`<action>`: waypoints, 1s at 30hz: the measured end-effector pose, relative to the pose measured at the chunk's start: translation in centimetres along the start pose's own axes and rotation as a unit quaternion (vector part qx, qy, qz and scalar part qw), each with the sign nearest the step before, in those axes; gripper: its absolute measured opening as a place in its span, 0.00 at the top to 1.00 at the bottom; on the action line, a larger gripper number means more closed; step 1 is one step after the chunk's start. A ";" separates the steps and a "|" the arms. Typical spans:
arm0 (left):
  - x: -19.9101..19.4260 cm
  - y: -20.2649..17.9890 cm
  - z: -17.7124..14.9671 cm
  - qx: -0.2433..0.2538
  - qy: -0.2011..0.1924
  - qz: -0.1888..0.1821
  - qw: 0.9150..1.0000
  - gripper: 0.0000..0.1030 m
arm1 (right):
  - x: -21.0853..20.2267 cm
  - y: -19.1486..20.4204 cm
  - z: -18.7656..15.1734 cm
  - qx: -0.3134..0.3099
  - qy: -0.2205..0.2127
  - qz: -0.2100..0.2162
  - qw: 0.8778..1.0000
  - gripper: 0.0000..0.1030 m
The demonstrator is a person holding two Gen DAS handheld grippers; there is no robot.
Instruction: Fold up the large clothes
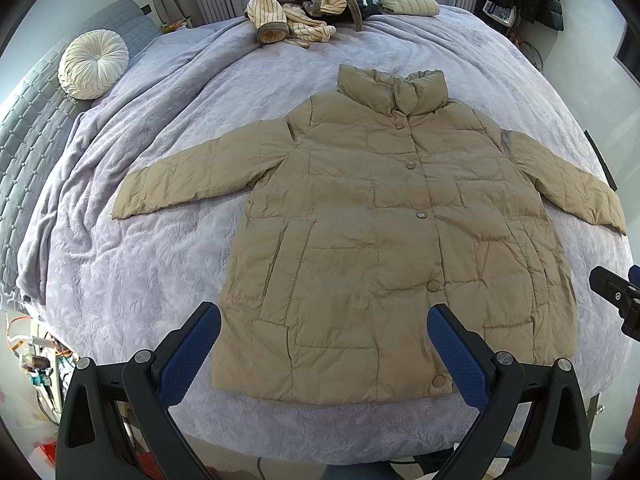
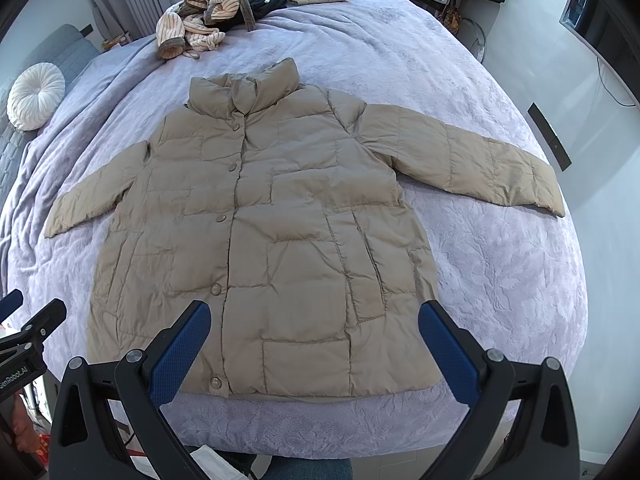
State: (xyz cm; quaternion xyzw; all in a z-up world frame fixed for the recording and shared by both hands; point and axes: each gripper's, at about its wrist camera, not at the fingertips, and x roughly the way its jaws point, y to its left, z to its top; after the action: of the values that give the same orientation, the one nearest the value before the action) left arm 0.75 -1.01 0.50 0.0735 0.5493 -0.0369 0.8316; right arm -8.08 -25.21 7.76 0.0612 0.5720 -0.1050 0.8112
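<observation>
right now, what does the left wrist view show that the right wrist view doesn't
Only the left wrist view: the left gripper open over the hem, and wired electronics beside the bed.
Only the right wrist view: the right gripper open, and a wall screen.
Both: the tan puffer coat spread flat and buttoned, the striped garment pile, the round cushion.

Khaki-tan quilted jacket on a lavender bedspread with embossed leaf pattern. Far side: cream-and-brown striped garment, cream quilted bundle. Left: white pleated round cushion, grey quilted headboard. Blue finger pads, black frames.
</observation>
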 end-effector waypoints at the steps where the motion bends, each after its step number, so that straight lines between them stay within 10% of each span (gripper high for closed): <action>1: 0.0 0.0 0.0 0.000 0.000 0.000 1.000 0.00 | 0.0 0.0 0.0 0.000 0.000 0.000 1.000 0.00; 30: 0.0 -0.1 0.0 0.001 -0.002 0.004 1.000 0.00 | 0.1 0.5 -0.1 -0.001 0.002 0.001 1.000 0.00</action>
State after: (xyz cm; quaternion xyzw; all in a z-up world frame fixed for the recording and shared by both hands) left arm 0.75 -1.10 0.49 0.0765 0.5473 -0.0349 0.8327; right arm -7.97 -24.68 7.60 0.0610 0.5740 -0.1039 0.8099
